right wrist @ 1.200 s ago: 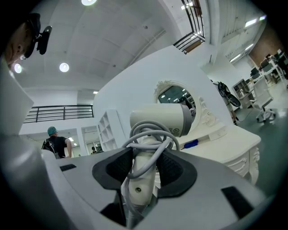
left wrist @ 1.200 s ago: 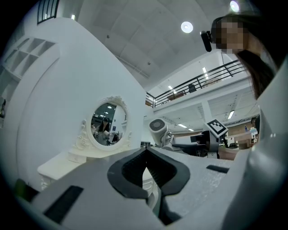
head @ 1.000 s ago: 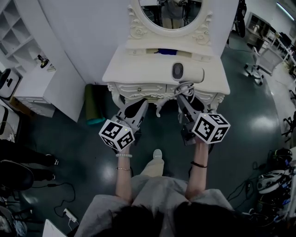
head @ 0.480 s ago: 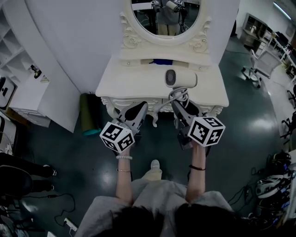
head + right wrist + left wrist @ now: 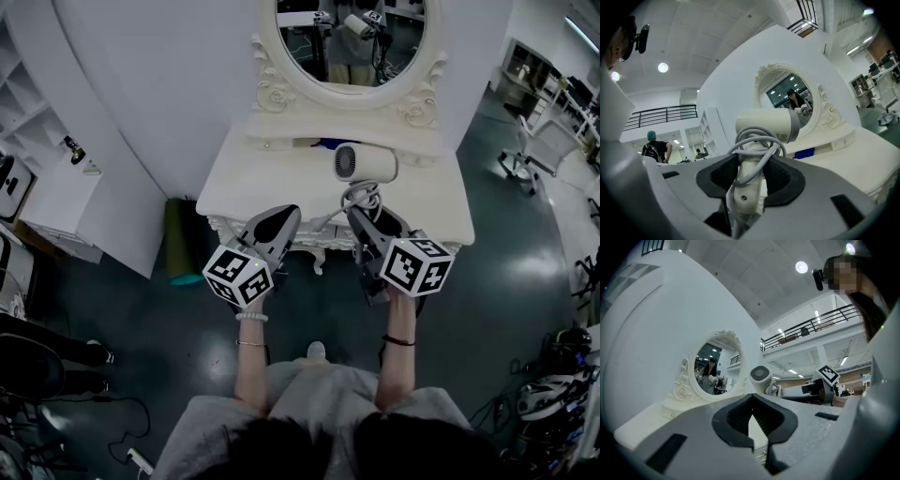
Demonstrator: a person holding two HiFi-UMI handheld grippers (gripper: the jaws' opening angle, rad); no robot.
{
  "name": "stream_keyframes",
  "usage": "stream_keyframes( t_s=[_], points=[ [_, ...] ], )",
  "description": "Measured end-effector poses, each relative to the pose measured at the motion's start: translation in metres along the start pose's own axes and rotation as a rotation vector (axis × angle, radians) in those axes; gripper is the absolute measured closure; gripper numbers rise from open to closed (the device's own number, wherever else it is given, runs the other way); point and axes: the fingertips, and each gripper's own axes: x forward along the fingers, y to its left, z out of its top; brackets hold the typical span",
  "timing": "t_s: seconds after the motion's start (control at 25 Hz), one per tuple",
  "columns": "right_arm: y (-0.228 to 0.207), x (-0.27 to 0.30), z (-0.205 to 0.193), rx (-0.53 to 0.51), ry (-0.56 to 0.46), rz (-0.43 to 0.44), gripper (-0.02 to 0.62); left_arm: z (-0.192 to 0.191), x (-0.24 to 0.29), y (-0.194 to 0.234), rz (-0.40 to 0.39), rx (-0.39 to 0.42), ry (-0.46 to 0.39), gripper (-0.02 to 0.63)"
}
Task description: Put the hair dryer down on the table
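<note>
The white hair dryer (image 5: 366, 164) hangs over the white dressing table (image 5: 267, 178), its round grille facing up and its grey cord looped round the handle. My right gripper (image 5: 364, 214) is shut on that handle, above the table's front edge. In the right gripper view the hair dryer (image 5: 766, 124) stands upright between the black pads (image 5: 783, 176), with my right gripper (image 5: 750, 171) closed round it. My left gripper (image 5: 279, 220) is shut and empty, level with the right one at the table's front. The left gripper view shows the left gripper (image 5: 752, 404) and the hair dryer (image 5: 761, 376) beyond it.
An oval mirror (image 5: 352, 37) in a carved frame stands at the table's back, with a blue object (image 5: 328, 143) beneath it. A green roll (image 5: 178, 239) leans beside the table's left end. White shelves (image 5: 28, 84) stand at the left, a trolley (image 5: 534, 141) at the right.
Both grippers have moved forward together toward the table. They now reach over its front edge, and the hair dryer hangs over the tabletop. The grip on the handle is unchanged.
</note>
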Motion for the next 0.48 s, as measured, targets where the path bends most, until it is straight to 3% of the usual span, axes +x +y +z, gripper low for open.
stream_keyframes(
  t_s=[0.48],
  points=[
    [-0.019,0.053,-0.007,0.023,0.055,0.031,0.431,-0.009,0.012,0.045,0.051,-0.011,0.019,0.601]
  ],
)
